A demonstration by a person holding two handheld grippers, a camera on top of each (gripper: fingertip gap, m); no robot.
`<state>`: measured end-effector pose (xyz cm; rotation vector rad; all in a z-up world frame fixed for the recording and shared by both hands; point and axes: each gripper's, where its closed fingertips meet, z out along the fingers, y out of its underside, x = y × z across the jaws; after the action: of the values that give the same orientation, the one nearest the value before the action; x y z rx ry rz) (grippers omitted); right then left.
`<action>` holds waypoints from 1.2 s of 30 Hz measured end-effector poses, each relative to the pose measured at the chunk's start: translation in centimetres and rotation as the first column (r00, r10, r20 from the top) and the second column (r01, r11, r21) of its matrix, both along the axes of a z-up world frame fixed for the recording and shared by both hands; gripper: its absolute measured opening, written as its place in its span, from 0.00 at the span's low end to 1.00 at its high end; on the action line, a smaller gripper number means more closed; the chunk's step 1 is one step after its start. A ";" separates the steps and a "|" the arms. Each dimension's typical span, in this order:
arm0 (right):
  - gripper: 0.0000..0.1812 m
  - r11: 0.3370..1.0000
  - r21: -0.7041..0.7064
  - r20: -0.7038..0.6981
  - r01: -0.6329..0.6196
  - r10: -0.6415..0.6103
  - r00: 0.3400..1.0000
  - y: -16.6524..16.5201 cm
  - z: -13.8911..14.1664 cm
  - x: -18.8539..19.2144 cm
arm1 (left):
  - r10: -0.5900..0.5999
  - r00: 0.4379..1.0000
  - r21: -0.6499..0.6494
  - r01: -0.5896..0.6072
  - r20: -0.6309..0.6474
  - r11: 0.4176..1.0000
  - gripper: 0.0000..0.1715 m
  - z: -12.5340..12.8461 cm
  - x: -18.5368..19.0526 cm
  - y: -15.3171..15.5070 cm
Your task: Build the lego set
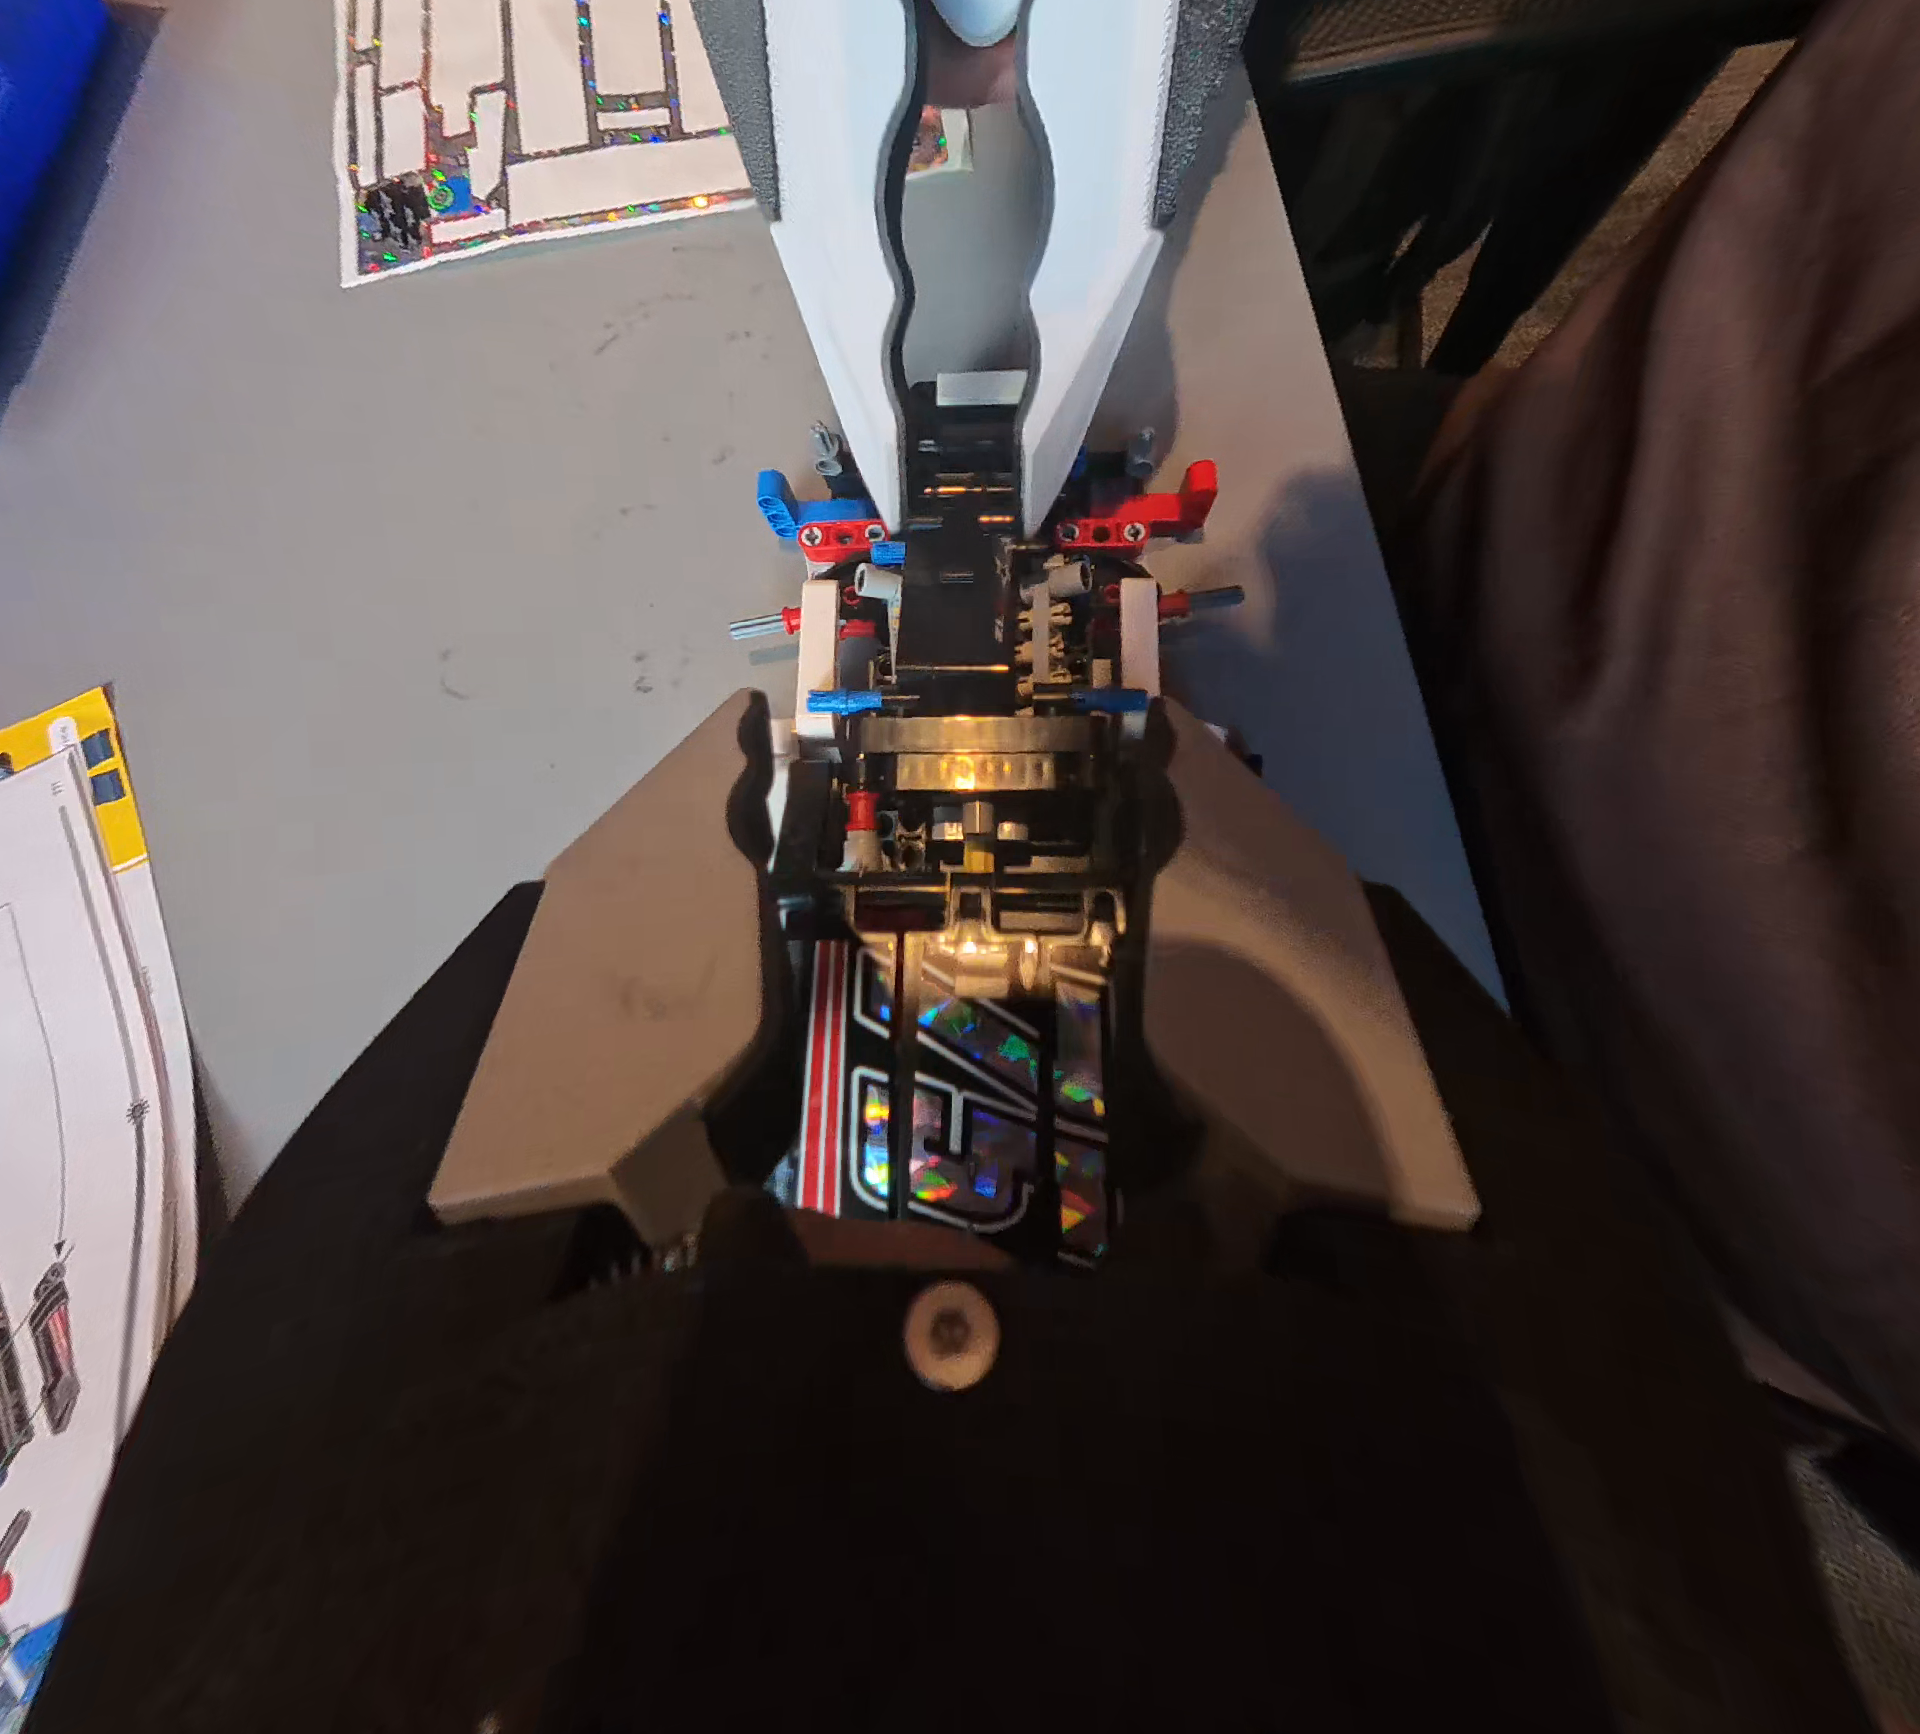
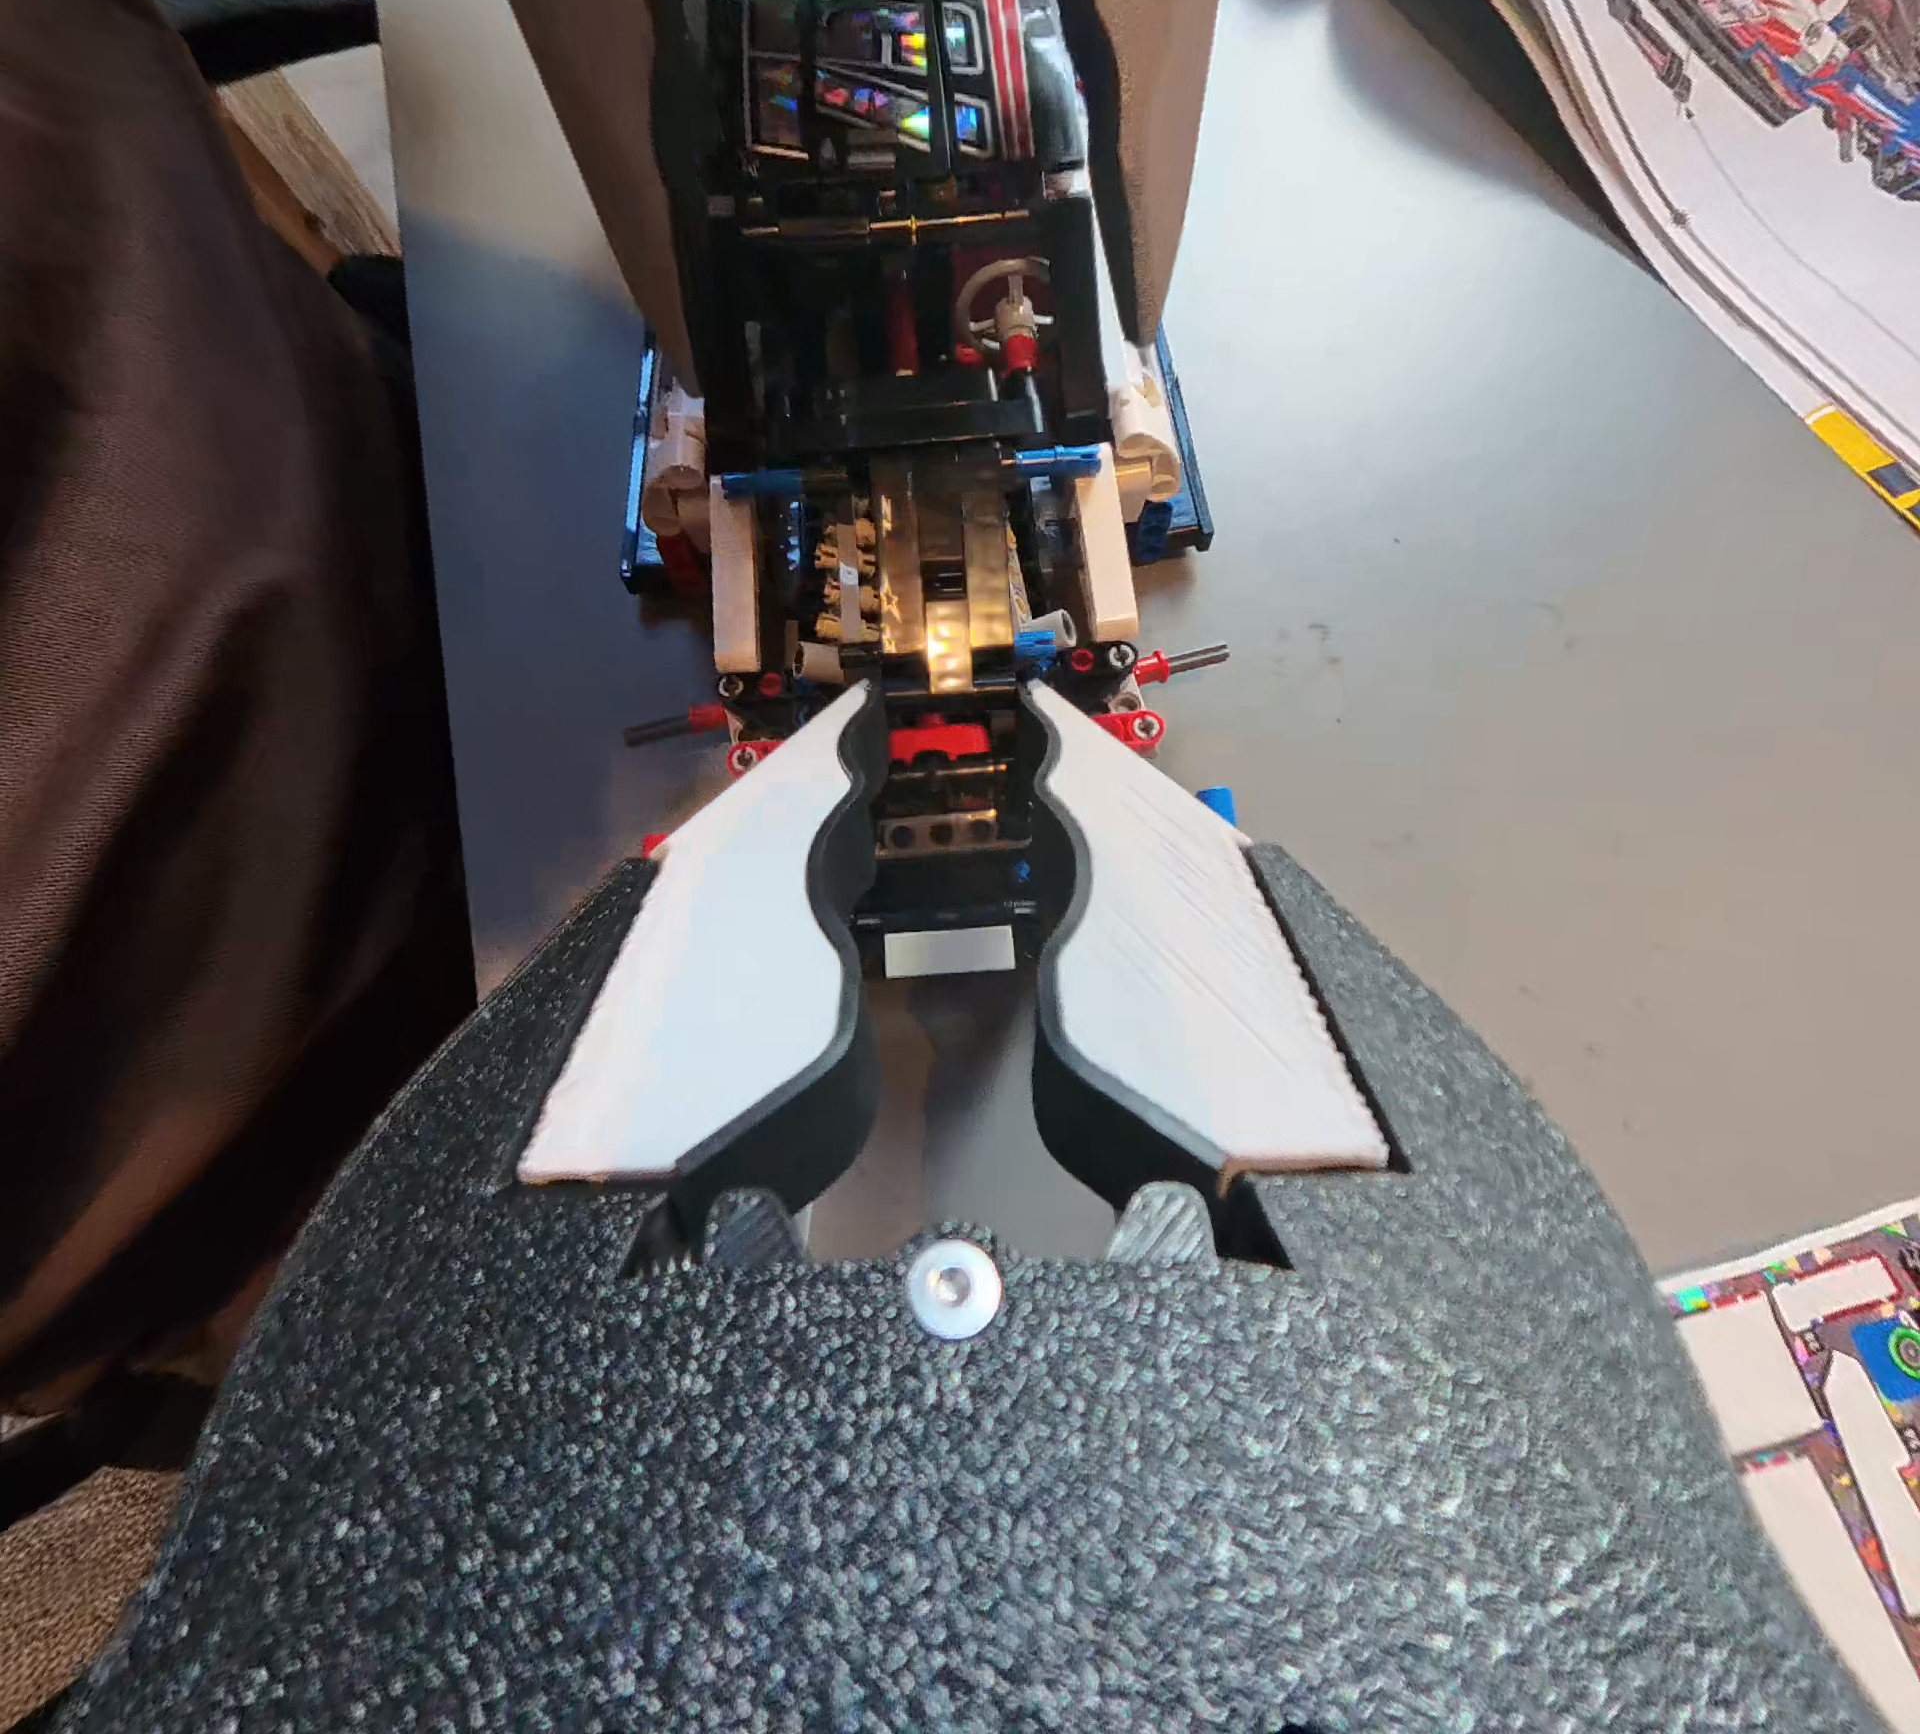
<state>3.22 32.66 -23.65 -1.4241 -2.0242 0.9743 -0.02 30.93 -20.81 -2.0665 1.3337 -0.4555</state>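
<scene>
A part-built lego car point(image 1: 951, 614), black with white, red and blue pieces and a shiny sticker on its roof, lies on the grey table point(image 1: 416, 489). My left gripper point(image 1: 956, 718), with grey fingers, is shut on the car's wide middle body. My right gripper point(image 2: 948, 697), with white fingers, is shut on the narrow end of the car point(image 2: 935, 541). The two grippers face each other along the car. The right gripper also shows in the left wrist view point(image 1: 956, 523), and the left gripper in the right wrist view point(image 2: 914, 354).
A sticker sheet point(image 1: 520, 53) lies on the table beyond the car; it also shows in the right wrist view point(image 2: 1829, 1393). An open instruction booklet point(image 2: 1662, 74) lies to one side. A blue box point(image 1: 42, 74) stands at the far left. The table edge point(image 1: 1351, 489) runs close beside the car. Spacing between my two grippers at the tips: around 6 centimeters.
</scene>
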 end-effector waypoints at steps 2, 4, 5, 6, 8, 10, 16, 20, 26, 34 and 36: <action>0.13 1.000 0.006 0.007 0.002 -0.002 1.000 -0.1 0.0 0.0 | -0.009 1.000 -0.014 0.009 -0.017 1.000 0.41 -0.5 0.2 0.0; 0.13 1.000 -0.010 0.000 -0.003 0.003 1.000 -0.3 0.3 -0.1 | -0.014 1.000 -0.022 0.013 -0.010 1.000 0.40 -0.4 0.4 0.1; 0.13 1.000 -0.014 -0.001 -0.007 0.007 1.000 -0.4 0.3 -0.2 | -0.016 1.000 -0.020 0.015 -0.015 1.000 0.40 -0.5 0.4 0.3; 0.13 1.000 -0.010 0.000 -0.007 0.007 1.000 -0.4 0.3 -0.2 | -0.020 1.000 -0.023 0.020 -0.023 1.000 0.40 -0.5 0.3 0.3; 0.13 1.000 -0.007 0.005 -0.006 0.006 1.000 -0.3 0.2 -0.2 | -0.023 0.999 -0.030 0.022 -0.030 0.999 0.38 -0.5 0.2 0.7; 0.13 1.000 -0.012 0.009 -0.003 0.003 1.000 -0.2 0.2 -0.2 | -0.042 0.999 -0.063 0.040 -0.029 0.997 0.36 -0.6 0.3 0.7; 0.13 1.000 -0.012 0.012 0.012 -0.012 1.000 0.0 0.5 -0.1 | -0.082 0.993 -0.120 0.071 -0.087 0.990 0.40 -1.3 0.7 0.0; 0.13 1.000 -0.007 0.019 0.005 -0.005 1.000 -0.1 0.3 -0.2 | -0.056 0.993 -0.113 0.044 -0.106 0.993 0.42 -1.5 0.6 0.3; 0.13 1.000 -0.023 0.035 0.013 -0.013 0.999 -0.3 0.3 -0.2 | -0.035 0.993 -0.150 0.018 -0.114 0.989 0.43 -1.8 0.6 0.0; 0.13 1.000 -0.002 0.097 0.000 0.000 0.995 -0.6 0.4 0.0 | -0.015 0.988 -0.132 -0.005 -0.152 0.991 0.47 -2.1 0.6 0.0; 0.14 1.000 0.001 0.123 -0.013 0.013 0.992 -0.7 0.2 0.0 | -0.015 0.988 -0.127 -0.005 -0.153 0.992 0.48 -2.1 0.7 0.0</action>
<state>3.23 31.95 -23.49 -1.5051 -2.1242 0.9095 0.70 30.97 -22.93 -2.2423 1.4319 -0.3982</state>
